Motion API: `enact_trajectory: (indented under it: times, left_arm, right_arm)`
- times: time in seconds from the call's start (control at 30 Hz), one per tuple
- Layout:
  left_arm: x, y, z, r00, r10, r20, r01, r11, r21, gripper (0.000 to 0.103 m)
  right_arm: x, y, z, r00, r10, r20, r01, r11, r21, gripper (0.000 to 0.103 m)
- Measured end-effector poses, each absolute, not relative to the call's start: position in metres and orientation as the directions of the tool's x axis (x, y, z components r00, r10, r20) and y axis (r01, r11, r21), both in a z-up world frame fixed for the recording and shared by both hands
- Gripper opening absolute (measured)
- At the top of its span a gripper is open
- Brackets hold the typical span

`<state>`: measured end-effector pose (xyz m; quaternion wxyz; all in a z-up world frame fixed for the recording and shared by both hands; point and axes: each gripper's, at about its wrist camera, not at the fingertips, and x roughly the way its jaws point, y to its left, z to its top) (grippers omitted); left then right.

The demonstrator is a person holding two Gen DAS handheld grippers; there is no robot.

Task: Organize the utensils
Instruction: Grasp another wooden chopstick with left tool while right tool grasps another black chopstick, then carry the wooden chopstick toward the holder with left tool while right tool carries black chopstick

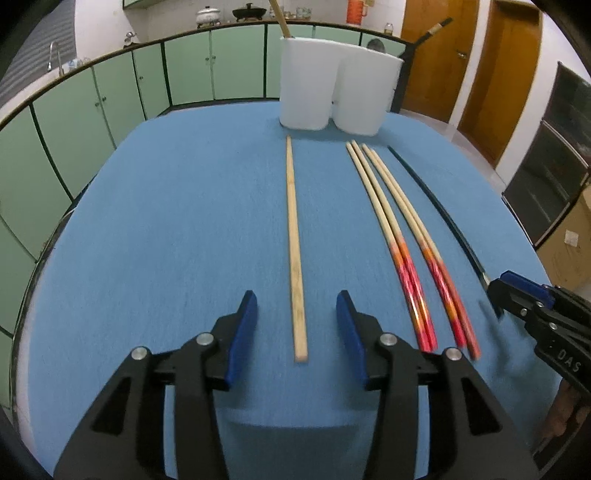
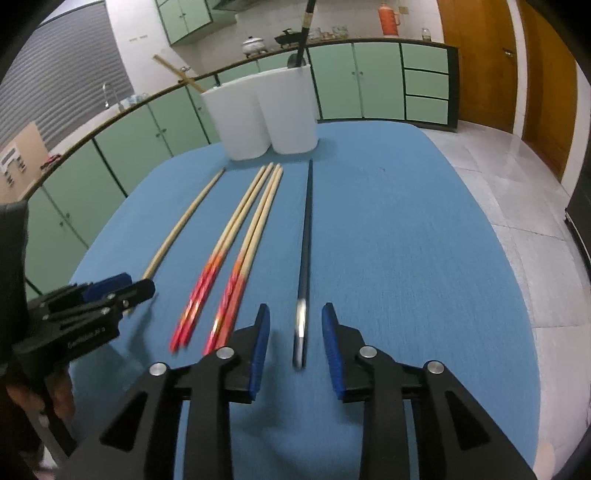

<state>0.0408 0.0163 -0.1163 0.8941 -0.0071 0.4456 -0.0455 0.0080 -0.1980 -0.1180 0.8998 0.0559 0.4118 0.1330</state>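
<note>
A plain wooden chopstick [image 1: 294, 243] lies lengthwise on the blue table, its near end between the fingers of my open left gripper [image 1: 297, 308]. Several red-handled chopsticks [image 1: 404, 240] lie to its right. A black chopstick [image 2: 304, 243] lies further right, its near end between the fingers of my open right gripper [image 2: 295, 321]. Two white holders [image 1: 332, 86] stand at the table's far side; the left one holds a wooden stick [image 1: 279, 16], the right one a black stick [image 2: 304, 33]. The right gripper shows in the left wrist view [image 1: 517, 291]; the left gripper shows in the right wrist view [image 2: 110, 291].
The blue table [image 2: 406, 258] drops off to a tiled floor [image 2: 498, 166] on the right. Green cabinets [image 1: 110, 99] with pots on top curve behind the table. Brown doors [image 1: 480, 62] stand at the far right.
</note>
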Motion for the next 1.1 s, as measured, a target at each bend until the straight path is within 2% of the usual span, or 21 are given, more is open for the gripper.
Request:
enact_trajectory:
  times: [0.13,0.33,0.47,0.53,0.73,0.8,0.83,1.1]
  left_arm:
    - [0.024,0.015,-0.120,0.621,-0.065,-0.781,0.090,0.996,-0.012,0.044]
    - [0.023,0.014,-0.119,0.626,-0.056,-0.778,0.069,0.998,-0.016,0.043]
    - [0.024,0.013,-0.120,0.628,-0.051,-0.777,0.064,0.998,-0.014,0.042]
    - [0.025,0.012,-0.120,0.629,-0.049,-0.776,0.061,0.998,-0.013,0.040]
    - [0.030,0.010,-0.120,0.629,-0.039,-0.777,0.046,0.999,-0.013,0.025]
    - [0.034,0.008,-0.120,0.627,-0.028,-0.779,0.034,0.999,-0.008,0.009]
    - [0.035,0.007,-0.120,0.625,-0.025,-0.780,0.032,0.999,-0.006,0.006]
    - [0.034,0.008,-0.102,0.620,-0.024,-0.784,0.042,0.999,0.002,0.006]
  right_arm:
    - [-0.007,-0.199,-0.123,0.627,0.285,-0.725,-0.193,0.959,0.209,0.029]
    - [-0.010,-0.193,-0.123,0.633,0.269,-0.726,-0.202,0.963,0.181,0.028]
    - [-0.009,-0.193,-0.124,0.640,0.258,-0.724,-0.196,0.966,0.171,0.026]
    - [-0.007,-0.192,-0.124,0.642,0.249,-0.725,-0.193,0.968,0.161,0.020]
    - [-0.001,-0.184,-0.125,0.653,0.220,-0.724,-0.195,0.973,0.120,0.012]
    - [-0.001,-0.179,-0.125,0.657,0.204,-0.726,-0.196,0.976,0.097,0.008]
    - [-0.001,-0.179,-0.125,0.658,0.199,-0.727,-0.195,0.977,0.091,0.008]
    - [-0.004,-0.192,-0.106,0.669,0.222,-0.709,-0.197,0.973,0.119,0.007]
